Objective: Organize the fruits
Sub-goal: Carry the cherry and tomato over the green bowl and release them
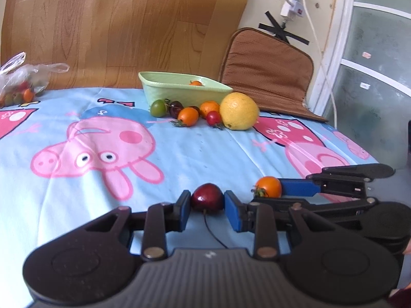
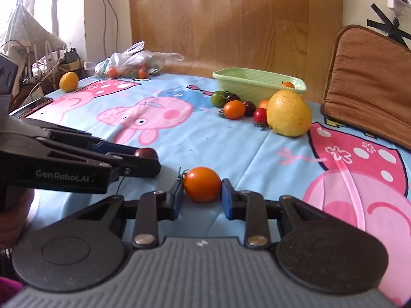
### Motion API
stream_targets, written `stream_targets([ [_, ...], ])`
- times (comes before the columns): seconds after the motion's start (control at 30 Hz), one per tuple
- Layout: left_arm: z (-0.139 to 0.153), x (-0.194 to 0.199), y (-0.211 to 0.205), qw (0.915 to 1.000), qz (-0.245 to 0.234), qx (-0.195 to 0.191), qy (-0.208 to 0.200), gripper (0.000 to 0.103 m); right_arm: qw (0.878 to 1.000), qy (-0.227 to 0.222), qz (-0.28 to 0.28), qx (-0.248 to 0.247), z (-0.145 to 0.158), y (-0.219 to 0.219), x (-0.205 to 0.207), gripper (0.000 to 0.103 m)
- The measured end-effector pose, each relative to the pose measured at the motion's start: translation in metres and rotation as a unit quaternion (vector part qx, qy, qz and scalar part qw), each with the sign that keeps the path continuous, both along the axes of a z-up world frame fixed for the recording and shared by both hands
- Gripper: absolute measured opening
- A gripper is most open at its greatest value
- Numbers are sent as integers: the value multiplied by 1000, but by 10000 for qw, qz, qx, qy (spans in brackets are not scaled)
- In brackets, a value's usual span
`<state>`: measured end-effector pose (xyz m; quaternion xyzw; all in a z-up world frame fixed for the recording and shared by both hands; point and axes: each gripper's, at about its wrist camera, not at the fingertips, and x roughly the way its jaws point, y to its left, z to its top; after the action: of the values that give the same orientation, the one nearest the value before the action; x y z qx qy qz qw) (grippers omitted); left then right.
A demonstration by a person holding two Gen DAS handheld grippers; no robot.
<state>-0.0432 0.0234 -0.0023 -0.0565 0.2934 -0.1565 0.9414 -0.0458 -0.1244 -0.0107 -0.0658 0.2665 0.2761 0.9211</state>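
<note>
1. On the cartoon-pig cloth (image 1: 77, 205), the left gripper (image 1: 207, 205) pinches a dark red cherry tomato (image 1: 207, 198)
2. Just beside it, the right gripper (image 2: 202, 195) is clamped on an orange tomato (image 2: 202, 184)
3. Farther back, loose fruit and a big yellow citrus (image 1: 239, 111) lie against the green basket (image 1: 164, 89), which holds one orange fruit

Glossy dark-red tomato (image 1: 207, 198) and orange tomato (image 2: 202, 184) lie on matt printed cloth (image 1: 179, 148); wood-grain board (image 1: 123, 25) behind.
</note>
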Motion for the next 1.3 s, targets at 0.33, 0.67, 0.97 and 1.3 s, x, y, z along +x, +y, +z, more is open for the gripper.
stream_targets([
  [0.33,60,43,-3,9985,-358,-248,-325,29,9964,-84,-106,839,32,-26,17,34],
  [0.67,84,219,-8,9999,111,-64,-75,29,9919,-524,-654,950,71,-17,162,34],
  [0.97,52,285,-5,9970,659,198,354,39,9918,167,-1048,713,41,-16,228,38],
  [1.3,66,198,8,9990,318,-317,-86,45,9788,120,-1260,1609,55,-69,178,39],
])
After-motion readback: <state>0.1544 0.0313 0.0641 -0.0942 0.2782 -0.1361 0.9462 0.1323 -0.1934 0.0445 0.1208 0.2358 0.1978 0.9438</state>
